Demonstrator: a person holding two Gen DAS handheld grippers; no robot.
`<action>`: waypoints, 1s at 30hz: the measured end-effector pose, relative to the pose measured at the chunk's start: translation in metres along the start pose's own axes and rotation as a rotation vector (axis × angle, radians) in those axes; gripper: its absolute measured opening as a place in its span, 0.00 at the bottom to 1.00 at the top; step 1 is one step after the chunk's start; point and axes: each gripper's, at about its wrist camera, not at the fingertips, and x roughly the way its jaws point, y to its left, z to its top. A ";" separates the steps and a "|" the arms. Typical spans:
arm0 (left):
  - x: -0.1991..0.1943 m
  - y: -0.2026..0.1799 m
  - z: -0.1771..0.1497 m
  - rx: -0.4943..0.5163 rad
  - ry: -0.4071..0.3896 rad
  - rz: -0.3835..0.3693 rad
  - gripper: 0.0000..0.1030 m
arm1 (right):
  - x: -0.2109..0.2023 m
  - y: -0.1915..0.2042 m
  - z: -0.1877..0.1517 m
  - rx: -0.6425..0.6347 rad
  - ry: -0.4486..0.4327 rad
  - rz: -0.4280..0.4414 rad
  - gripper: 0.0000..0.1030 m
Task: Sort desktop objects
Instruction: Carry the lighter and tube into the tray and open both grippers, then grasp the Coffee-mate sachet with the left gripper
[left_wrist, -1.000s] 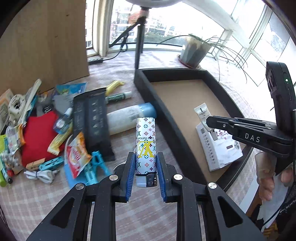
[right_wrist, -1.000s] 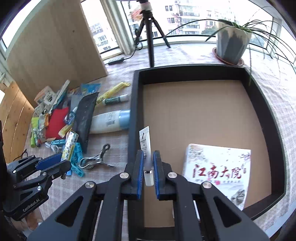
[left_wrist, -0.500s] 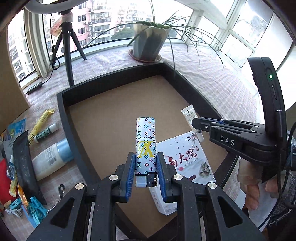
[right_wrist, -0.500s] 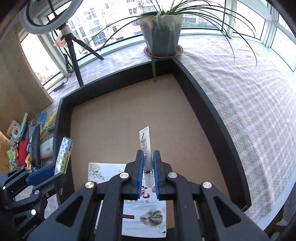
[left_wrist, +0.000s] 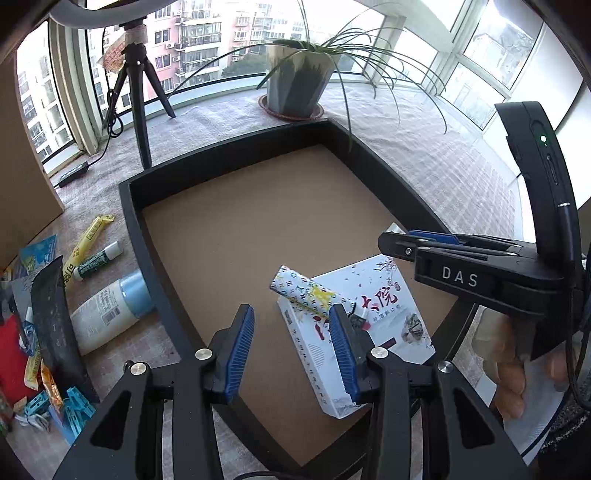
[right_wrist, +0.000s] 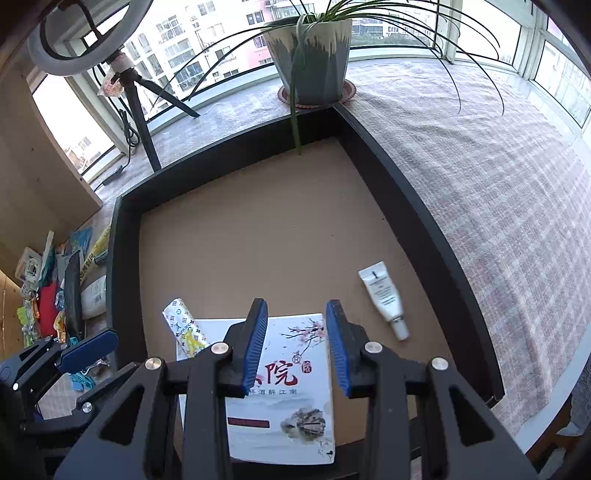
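Note:
Both grippers hang over a black tray (left_wrist: 127, 206) (right_wrist: 406, 192) with a brown floor. My left gripper (left_wrist: 291, 350) has its jaws opening and nothing between them. The patterned white lighter (left_wrist: 301, 293) (right_wrist: 183, 326) lies tilted on the near-left corner of a white box with red characters (left_wrist: 373, 306) (right_wrist: 291, 406). My right gripper (right_wrist: 297, 349) has its jaws opening too, empty, above the box. The small white tube (right_wrist: 384, 297) lies on the tray floor to the right of the box. In the left wrist view the right gripper (left_wrist: 458, 258) shows from the side, held by a hand.
Left of the tray lie a white bottle with a blue cap (left_wrist: 110, 310), a glue stick (left_wrist: 98, 258), a yellow packet (left_wrist: 86, 240), a black pouch (left_wrist: 55, 317) and blue clips (left_wrist: 70, 406). A potted plant (right_wrist: 310, 55) and a tripod (left_wrist: 138, 107) stand behind the tray.
Both grippers opened. The lighter dropped from the left gripper onto the box's corner; the tube dropped from the right gripper onto the tray floor. Earlier, both carried these over the tray.

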 end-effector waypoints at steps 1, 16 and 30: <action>-0.002 0.006 -0.002 -0.010 0.000 0.001 0.39 | -0.001 0.004 -0.001 -0.008 -0.001 0.005 0.32; -0.047 0.130 -0.050 -0.223 -0.014 0.179 0.39 | -0.016 0.100 -0.012 -0.194 0.035 0.150 0.38; -0.058 0.206 -0.088 -0.425 0.032 0.145 0.53 | 0.005 0.223 -0.048 -0.499 0.187 0.247 0.43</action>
